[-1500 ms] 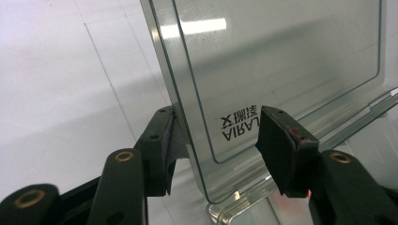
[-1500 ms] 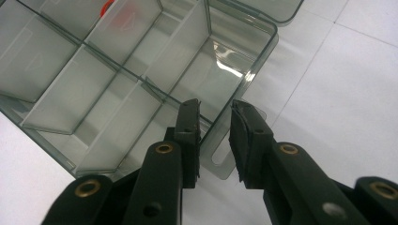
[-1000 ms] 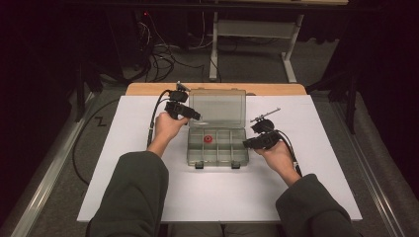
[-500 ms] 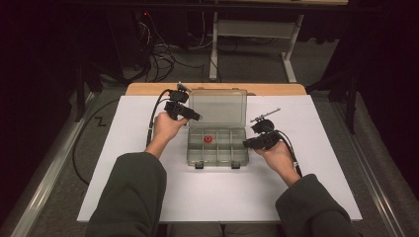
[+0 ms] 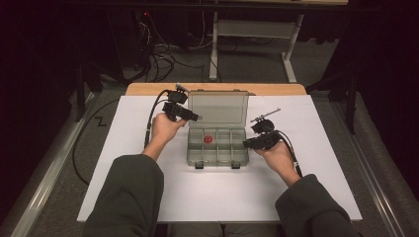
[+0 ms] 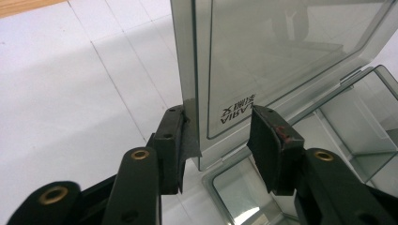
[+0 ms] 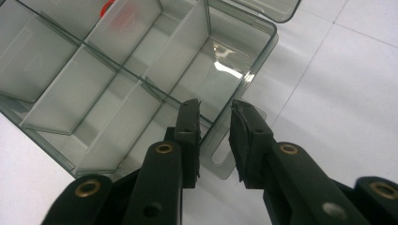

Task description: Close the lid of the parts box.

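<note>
On the white bench, the left claw (image 6: 220,140) has just been narrowing around the clear plastic organiser box's upright lid (image 6: 281,51), not yet pinching, while the right claw (image 7: 214,136) straddles the box's front wall (image 7: 206,124), bracing for closure.

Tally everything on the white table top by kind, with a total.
Clear compartment box with its lid standing open: 1
Red round piece in a compartment: 1
Handheld grippers, left gripper and right gripper: 2
Total: 4
</note>
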The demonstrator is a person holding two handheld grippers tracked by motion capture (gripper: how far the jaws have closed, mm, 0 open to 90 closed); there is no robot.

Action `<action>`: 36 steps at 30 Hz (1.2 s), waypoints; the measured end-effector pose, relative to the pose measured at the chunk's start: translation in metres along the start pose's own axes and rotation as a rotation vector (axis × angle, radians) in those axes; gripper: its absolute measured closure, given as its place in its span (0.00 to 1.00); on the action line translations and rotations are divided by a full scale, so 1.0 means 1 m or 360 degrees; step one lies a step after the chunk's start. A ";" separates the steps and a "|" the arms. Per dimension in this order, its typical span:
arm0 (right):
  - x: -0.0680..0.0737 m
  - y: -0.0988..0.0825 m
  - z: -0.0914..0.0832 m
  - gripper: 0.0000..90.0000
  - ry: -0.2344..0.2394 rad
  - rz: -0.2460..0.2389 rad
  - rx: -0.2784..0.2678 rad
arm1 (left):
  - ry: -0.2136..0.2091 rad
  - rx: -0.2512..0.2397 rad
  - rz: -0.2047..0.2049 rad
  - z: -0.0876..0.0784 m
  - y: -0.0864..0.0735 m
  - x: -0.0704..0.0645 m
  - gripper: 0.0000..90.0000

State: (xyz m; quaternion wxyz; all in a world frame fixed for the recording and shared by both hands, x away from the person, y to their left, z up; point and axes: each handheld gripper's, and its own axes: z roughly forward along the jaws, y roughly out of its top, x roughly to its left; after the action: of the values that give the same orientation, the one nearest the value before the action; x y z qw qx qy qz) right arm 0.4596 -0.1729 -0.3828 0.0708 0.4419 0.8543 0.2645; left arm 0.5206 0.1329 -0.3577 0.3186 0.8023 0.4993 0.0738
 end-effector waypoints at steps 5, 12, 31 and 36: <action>0.000 0.000 0.000 0.84 0.0002 0.0004 -0.0001 | 0.0004 -0.0008 0.0012 -0.002 -0.001 -0.001 0.67; 0.000 -0.002 0.000 0.84 0.0000 0.0007 -0.0017 | -0.0004 -0.0022 0.0021 -0.005 -0.006 -0.001 0.70; 0.000 -0.002 0.000 0.84 0.0000 0.0009 -0.0022 | -0.0012 -0.0024 0.0068 -0.010 -0.014 -0.005 0.72; 0.000 -0.002 0.000 0.84 -0.0002 0.0003 -0.0026 | 0.0002 -0.0031 0.0085 -0.011 -0.016 -0.008 0.72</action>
State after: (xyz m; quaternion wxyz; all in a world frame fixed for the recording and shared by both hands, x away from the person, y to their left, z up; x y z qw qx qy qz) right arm 0.4582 -0.1740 -0.3841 0.0747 0.4422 0.8516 0.2713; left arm 0.5002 0.1359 -0.3570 0.3241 0.8121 0.4772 0.0876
